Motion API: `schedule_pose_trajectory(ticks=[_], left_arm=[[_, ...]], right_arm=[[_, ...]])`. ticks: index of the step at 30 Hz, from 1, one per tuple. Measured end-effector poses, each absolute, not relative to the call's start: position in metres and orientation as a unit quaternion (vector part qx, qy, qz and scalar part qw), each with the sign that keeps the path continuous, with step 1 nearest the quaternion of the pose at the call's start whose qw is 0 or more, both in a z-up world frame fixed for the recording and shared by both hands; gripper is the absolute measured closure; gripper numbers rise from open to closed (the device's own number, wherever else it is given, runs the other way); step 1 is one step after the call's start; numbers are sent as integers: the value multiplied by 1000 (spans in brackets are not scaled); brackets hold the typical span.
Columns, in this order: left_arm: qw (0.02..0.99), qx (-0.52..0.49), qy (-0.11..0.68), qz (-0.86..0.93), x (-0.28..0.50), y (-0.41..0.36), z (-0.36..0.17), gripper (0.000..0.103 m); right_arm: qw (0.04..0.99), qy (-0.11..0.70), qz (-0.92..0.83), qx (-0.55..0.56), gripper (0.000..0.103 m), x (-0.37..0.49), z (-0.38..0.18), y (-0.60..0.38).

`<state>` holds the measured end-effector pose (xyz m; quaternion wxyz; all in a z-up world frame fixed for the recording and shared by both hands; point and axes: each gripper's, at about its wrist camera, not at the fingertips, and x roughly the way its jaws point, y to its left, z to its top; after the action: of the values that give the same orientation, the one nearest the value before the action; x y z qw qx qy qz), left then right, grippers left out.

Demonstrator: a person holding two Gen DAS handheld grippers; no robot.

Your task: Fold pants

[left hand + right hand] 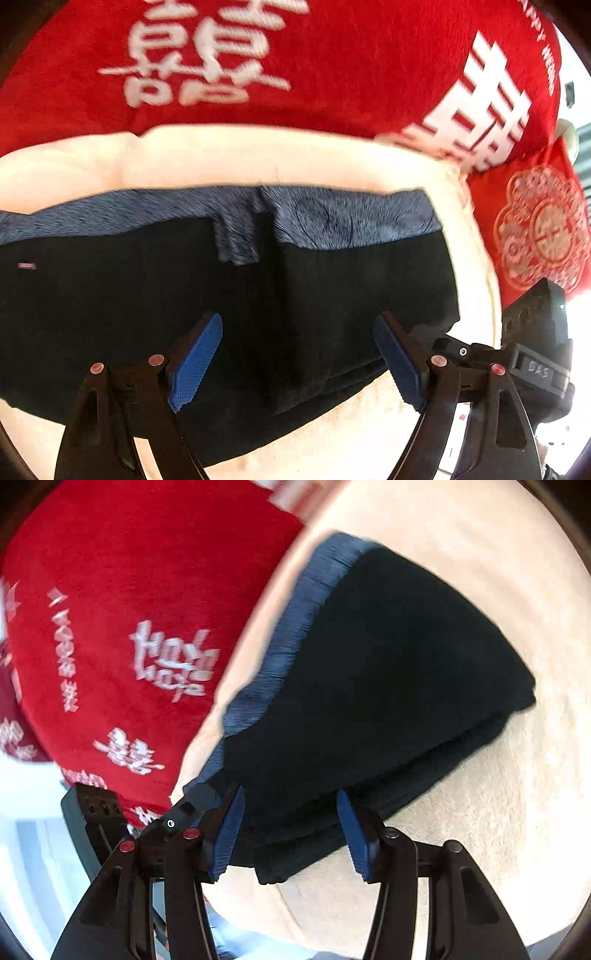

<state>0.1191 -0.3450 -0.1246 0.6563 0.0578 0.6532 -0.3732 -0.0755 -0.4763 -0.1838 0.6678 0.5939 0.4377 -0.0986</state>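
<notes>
Two grippers hang over dark pants [332, 295] that lie already folded into a compact stack on a cream blanket [258, 158], which seems to cover a bed; a red cover [332, 74] with white characters lies along the blanket's far edge. The pants' blue fuzzy lining [351, 221] shows as a band on the side toward that red cover, and in the right wrist view the near side shows several stacked layers. The left gripper [299, 362] stands wide open above the middle of the stack, with nothing between its blue pads [195, 362] and no contact that can be made out. The right gripper [290, 830] is partly open at the stack's near edge; the layered edge lies between its pads [229, 834], but they do not seem to press on it, so it reads as holding nothing. The right gripper's body [532, 332] also shows in the left view, by the stack's right corner. By the look of it, the folding is nearly or fully done and the step in hand is letting go and tidying the bundle. If another fold is wanted, the next move calls for pinching all layers at one edge together, lifting them evenly and laying them over without dragging the lower layers. Motion blur hides finer detail of the cloth.
</notes>
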Motion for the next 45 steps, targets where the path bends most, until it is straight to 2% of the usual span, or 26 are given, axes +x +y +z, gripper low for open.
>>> schedule_pose_trajectory(ticks=[1, 3, 5, 6, 7, 10, 13, 16, 18, 21, 22, 23, 25, 27, 31, 32, 34, 39, 42, 43, 45], left_arm=[[654, 63, 656, -372, 117, -348, -130, 18], [655, 68, 652, -376, 112, -349, -129, 30], [649, 79, 653, -383, 106, -354, -132, 53], [645, 84, 655, -385, 104, -357, -135, 58], [648, 95, 653, -381, 102, -362, -138, 63], [654, 97, 649, -376, 97, -357, -128, 63], [669, 95, 632, -379, 86, -340, -112, 63], [686, 116, 633, -338, 82, -325, -126, 63], [685, 105, 647, -318, 85, -317, -140, 57], [701, 101, 637, -305, 87, -315, -137, 43], [711, 107, 627, -299, 86, -315, -132, 37], [716, 112, 622, -296, 86, -315, -129, 36], [721, 113, 617, -295, 86, -316, -121, 36], [724, 107, 614, -297, 90, -317, -111, 36], [735, 105, 591, -315, 93, -334, -85, 36], [738, 111, 583, -322, 93, -345, -81, 36], [739, 118, 575, -330, 93, -367, -81, 36], [746, 149, 578, -295, 94, -400, -117, 36], [744, 148, 607, -235, 97, -388, -150, 35], [750, 119, 606, -238, 97, -377, -152, 35], [754, 127, 600, -236, 93, -371, -148, 35]], right_arm=[[662, 430, -97, 606, 48, -79, -187, -478], [662, 417, -97, 615, 48, -87, -186, -476], [660, 406, -96, 625, 50, -87, -193, -478], [657, 399, -90, 633, 68, -87, -196, -481], [645, 402, -84, 644, 98, -84, -204, -482], [648, 405, -68, 642, 98, -80, -197, -485], [683, 443, -48, 579, 99, -79, -168, -471], [675, 477, -48, 561, 99, -73, -177, -460], [669, 509, -60, 538, 99, -66, -200, -456], [669, 506, -55, 541, 99, -66, -205, -459], [677, 514, -44, 525, 96, -65, -198, -458], [678, 525, -33, 514, 94, -64, -194, -456], [669, 551, -6, 499, 80, -65, -186, -453], [681, 563, 10, 468, 75, -68, -167, -456], [741, 515, -17, 430, 75, -73, -125, -501], [750, 510, -30, 420, 77, -68, -120, -508], [765, 513, -74, 383, 90, -54, -112, -536], [777, 538, -100, 311, 90, -11, -122, -563], [745, 602, -93, 271, 89, 5, -163, -559], [747, 602, -94, 265, 89, 5, -168, -555], [761, 591, -93, 251, 89, -4, -162, -549]])
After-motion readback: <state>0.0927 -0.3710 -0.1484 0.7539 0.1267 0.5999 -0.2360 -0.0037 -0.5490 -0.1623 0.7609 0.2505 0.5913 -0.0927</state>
